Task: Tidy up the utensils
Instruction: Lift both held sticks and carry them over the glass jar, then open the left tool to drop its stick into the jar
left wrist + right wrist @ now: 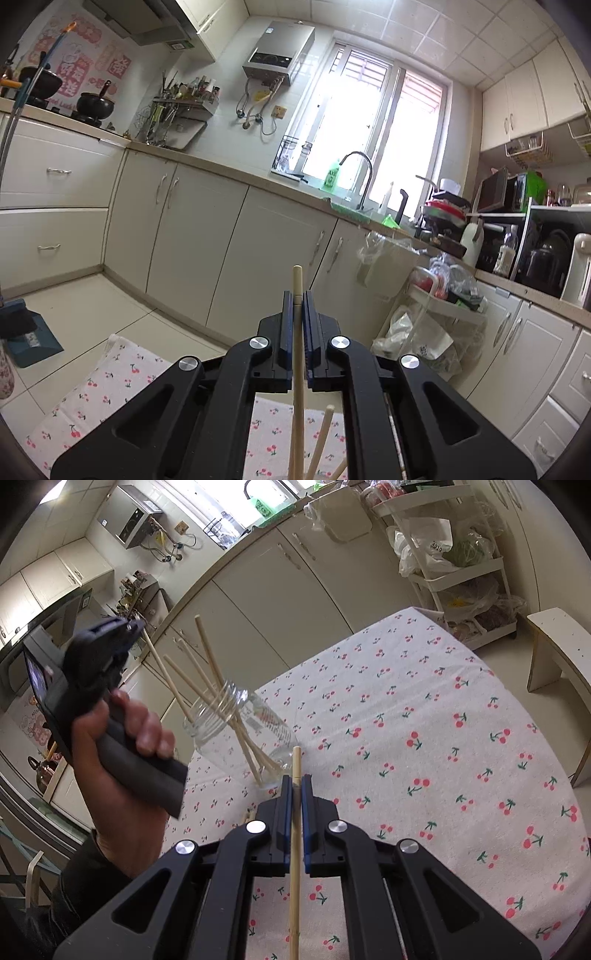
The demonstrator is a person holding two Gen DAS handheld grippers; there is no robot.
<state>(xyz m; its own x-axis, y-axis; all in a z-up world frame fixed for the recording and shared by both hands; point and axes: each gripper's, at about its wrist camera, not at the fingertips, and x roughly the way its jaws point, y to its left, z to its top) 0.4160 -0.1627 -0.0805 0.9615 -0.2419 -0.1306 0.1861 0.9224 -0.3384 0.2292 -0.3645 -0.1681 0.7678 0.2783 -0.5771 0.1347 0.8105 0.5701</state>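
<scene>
A chopstick [294,834] is sitting clamped between the closed jaws of the right gripper [295,781], running lengthwise along the fingers with its tip poking out just past them. It is hanging over the worktop [424,709], which is wearing a cherry-print cloth. Just beyond that tip, a glass jar [236,731] is standing on the cloth, holding several more chopsticks [207,657] that are leaning and fanning out of its mouth.

The left gripper [297,297] is likewise pinching a second chopstick [297,354], its jaws closed tight on it, the tip sticking out ahead of the fingers. In the right wrist view this gripper is showing to the left of the jar and above it, gripped by a hand [122,775] in a dark sleeve [74,893]. Below it, in its own view, the tops of two or three jar chopsticks are peeking up over the cloth.

Around the worktop, cream cabinets [192,236] are lining the walls, a tap [364,173] is standing by a bright window [369,122], and a cart [450,565] with bags is standing past the worktop's far edge.
</scene>
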